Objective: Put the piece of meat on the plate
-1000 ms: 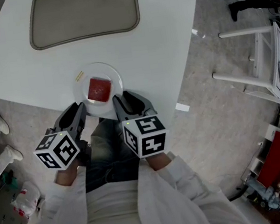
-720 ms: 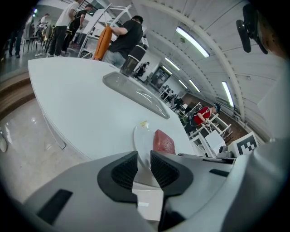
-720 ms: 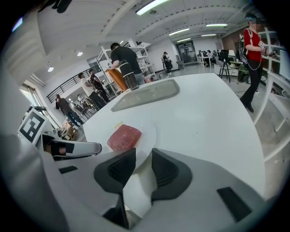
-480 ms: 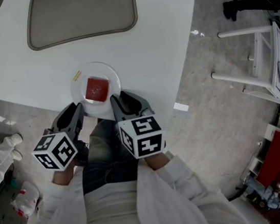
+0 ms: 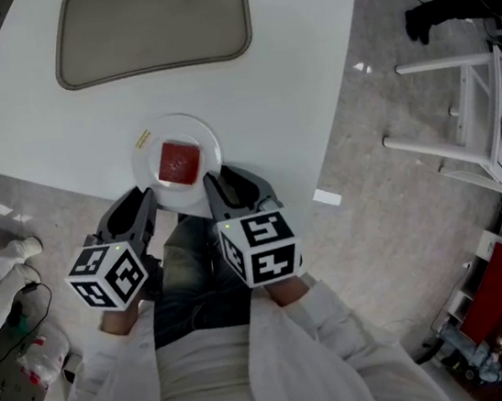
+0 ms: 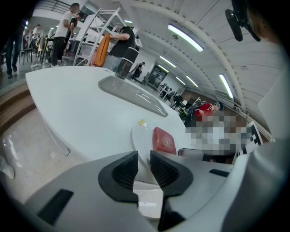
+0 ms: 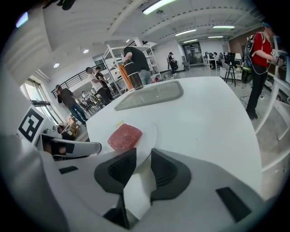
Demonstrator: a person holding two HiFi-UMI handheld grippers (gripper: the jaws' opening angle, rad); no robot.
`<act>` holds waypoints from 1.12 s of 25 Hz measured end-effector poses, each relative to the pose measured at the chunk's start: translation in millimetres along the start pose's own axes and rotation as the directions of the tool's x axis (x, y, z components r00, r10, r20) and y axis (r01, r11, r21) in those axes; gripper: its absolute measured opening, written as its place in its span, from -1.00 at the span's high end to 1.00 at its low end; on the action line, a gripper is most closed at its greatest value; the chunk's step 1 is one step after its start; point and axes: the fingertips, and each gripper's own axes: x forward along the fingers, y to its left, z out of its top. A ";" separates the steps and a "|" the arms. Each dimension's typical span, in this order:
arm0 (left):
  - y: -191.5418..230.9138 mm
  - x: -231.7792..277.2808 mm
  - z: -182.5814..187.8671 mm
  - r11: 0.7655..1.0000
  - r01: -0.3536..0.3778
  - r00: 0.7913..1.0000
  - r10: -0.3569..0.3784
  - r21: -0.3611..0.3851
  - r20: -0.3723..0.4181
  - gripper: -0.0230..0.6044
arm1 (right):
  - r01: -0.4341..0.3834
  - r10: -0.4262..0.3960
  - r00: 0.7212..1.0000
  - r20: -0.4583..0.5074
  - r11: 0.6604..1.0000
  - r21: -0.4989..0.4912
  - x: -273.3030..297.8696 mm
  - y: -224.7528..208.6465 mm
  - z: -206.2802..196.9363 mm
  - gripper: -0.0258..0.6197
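The left gripper [image 5: 142,199] is held low before the person's lap, angled down and forward toward the near edge of the white table [image 5: 296,59]. Its marker cube [image 5: 107,275] sits nearest the camera, over the left hand [image 5: 117,318], which comes out of a white sleeve. In the left gripper view the ribbed jaws stand a narrow gap apart, and nothing is gripped. The near rim of the plate [image 5: 150,178] shows through the gap just ahead of them. I cannot tell whether that rim reaches between the pads.

The plate lies on the table close to its near edge, between the two grippers' tips. The piece of meat [image 5: 178,162], a flat red square, rests at the plate's middle. A small yellow label [image 5: 142,137] sits at the plate's far left rim. Farther back on the table lies a grey tray [image 5: 152,23].

The right gripper [image 5: 217,182] mirrors the left, tilted down at the plate's near right rim, with its marker cube [image 5: 259,245] over the right hand [image 5: 283,291]. Its jaws are closing but remain apart, and the pads press on nothing. The plate's edge and the meat show just beyond them.
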 end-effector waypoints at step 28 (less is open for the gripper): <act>-20.1 4.7 92.2 0.999 -0.012 0.992 0.007 0.044 0.127 0.65 | -0.031 0.040 0.993 0.111 0.996 -0.082 -0.2 -4.6 102.1 0.59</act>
